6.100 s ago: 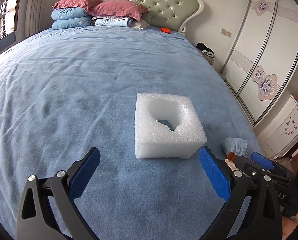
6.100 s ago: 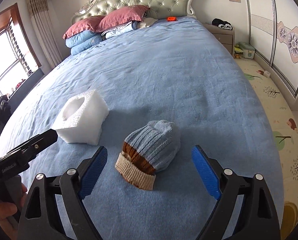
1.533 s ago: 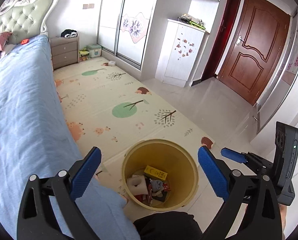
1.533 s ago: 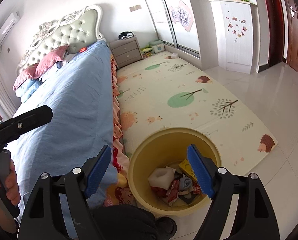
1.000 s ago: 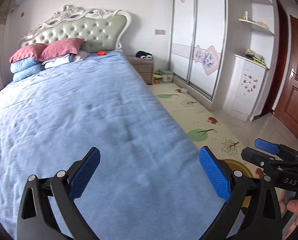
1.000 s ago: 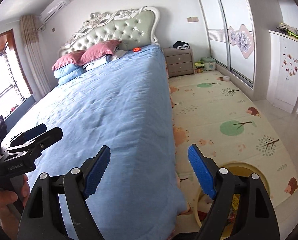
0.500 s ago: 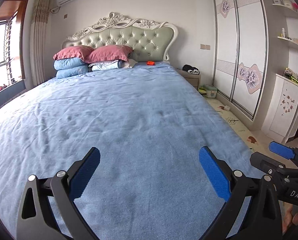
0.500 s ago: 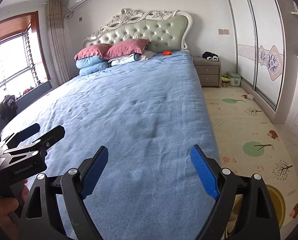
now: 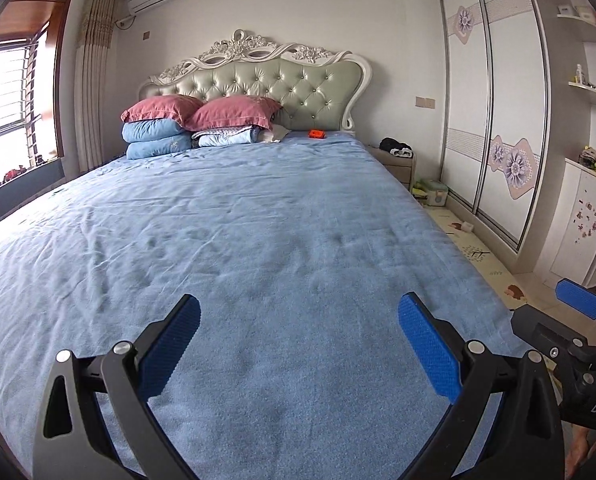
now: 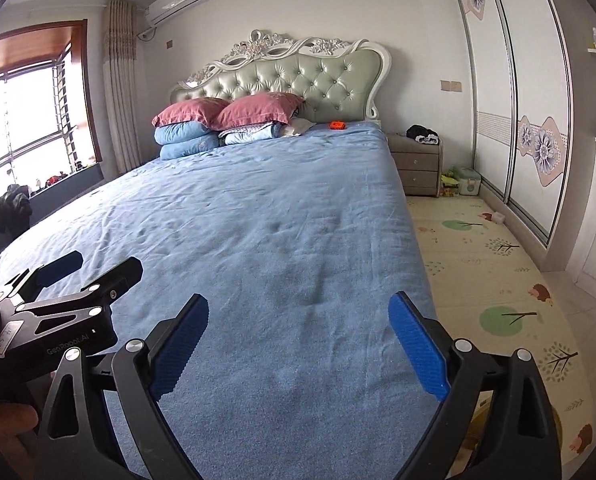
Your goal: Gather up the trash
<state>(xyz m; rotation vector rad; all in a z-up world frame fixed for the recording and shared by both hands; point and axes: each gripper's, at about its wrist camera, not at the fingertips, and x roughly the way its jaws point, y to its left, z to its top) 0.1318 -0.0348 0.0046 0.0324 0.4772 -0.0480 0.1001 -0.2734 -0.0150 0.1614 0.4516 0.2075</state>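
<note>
My left gripper (image 9: 298,320) is open and empty above the foot of the blue bed (image 9: 258,240). My right gripper (image 10: 300,320) is open and empty too, over the bed's right part (image 10: 278,240). Each gripper shows in the other's view: the right one at the right edge (image 9: 578,336), the left one at the left edge (image 10: 74,280). A small orange object (image 9: 316,133) lies near the headboard, also in the right wrist view (image 10: 337,125). No foam block, hat or bin is in view.
Pink and blue pillows (image 9: 194,120) are stacked at the headboard (image 9: 266,80). A nightstand (image 10: 416,164) with dark clothes stands right of the bed. A play mat (image 10: 490,280) covers the floor beside sliding wardrobe doors (image 10: 518,100). A window (image 10: 26,120) is at the left.
Both grippers swung from over the yellow bin on the floor back toward the bed and now face the headboard. The foam block and knit hat seen earlier are gone from the bed.
</note>
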